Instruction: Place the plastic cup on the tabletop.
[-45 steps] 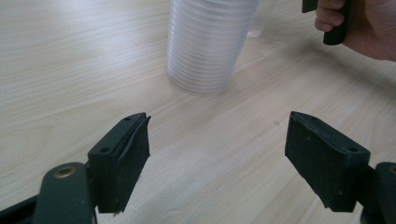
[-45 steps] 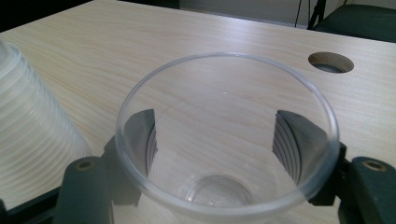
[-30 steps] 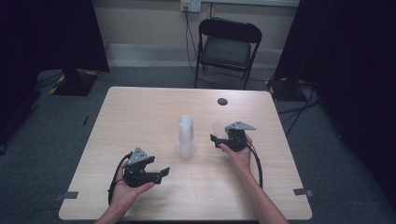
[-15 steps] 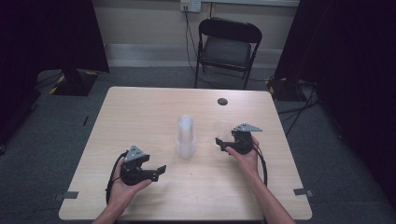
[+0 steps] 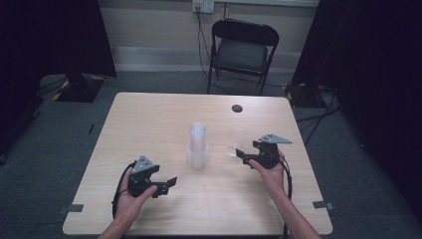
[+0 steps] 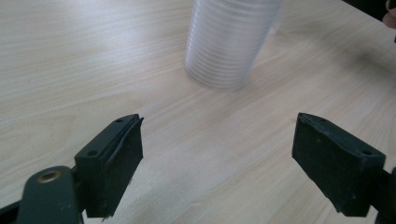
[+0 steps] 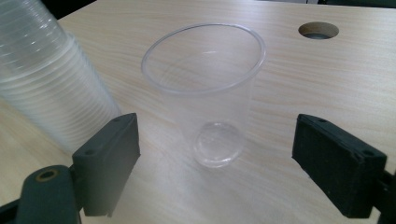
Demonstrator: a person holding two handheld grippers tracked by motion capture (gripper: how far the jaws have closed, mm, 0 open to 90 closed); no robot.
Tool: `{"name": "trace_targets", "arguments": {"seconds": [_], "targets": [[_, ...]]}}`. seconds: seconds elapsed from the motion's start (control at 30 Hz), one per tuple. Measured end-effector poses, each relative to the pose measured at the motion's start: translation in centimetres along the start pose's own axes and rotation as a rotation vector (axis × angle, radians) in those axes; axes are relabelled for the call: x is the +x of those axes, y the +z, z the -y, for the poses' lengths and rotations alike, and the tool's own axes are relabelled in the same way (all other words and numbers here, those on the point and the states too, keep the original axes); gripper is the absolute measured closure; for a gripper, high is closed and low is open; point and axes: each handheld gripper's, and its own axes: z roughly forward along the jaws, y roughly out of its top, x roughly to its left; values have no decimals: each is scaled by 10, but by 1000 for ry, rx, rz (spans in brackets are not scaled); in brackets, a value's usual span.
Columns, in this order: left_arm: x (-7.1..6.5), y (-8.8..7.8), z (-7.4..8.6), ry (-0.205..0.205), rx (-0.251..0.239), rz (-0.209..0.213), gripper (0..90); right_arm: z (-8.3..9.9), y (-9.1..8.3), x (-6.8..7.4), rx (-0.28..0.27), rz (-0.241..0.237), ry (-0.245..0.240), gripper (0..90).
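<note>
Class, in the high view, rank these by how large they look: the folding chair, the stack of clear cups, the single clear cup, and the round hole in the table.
1. Folding chair
2. Stack of clear cups
3. Single clear cup, faint and hard to outline
4. Round hole

The chair stands farthest from the camera, yet looks largest.

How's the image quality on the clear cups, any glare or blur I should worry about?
High view: dim, single cup nearly vanishes against the table. Right gripper view: cup rim crisp, stack of cups soft at the edge. Left gripper view: stack sharp, pale glare across the wood.
</note>
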Motion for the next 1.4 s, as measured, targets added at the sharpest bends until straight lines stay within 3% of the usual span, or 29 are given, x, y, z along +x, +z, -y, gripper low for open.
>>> {"name": "trace_targets", "arguments": {"seconds": [0.13,0.4,0.57,0.77,0.97,1.27,1.4], "targets": [[1,0,0,-3,15,-7,163,4,-7,3,4,-9,-8,148],[-2,1,2,32,30,-6,169,10,-26,6,11,-7,-6,162],[-2,0,2,45,24,5,167,12,-41,11,-21,-1,-22,181],[-3,1,2,43,37,-13,167,16,-54,13,1,-4,-39,180],[-4,1,2,47,40,-15,167,27,-66,13,6,-15,-6,177],[-8,2,2,72,35,-6,162,47,-86,10,60,-2,1,176],[-7,4,4,54,43,-12,161,57,-90,9,81,3,9,176]]}}
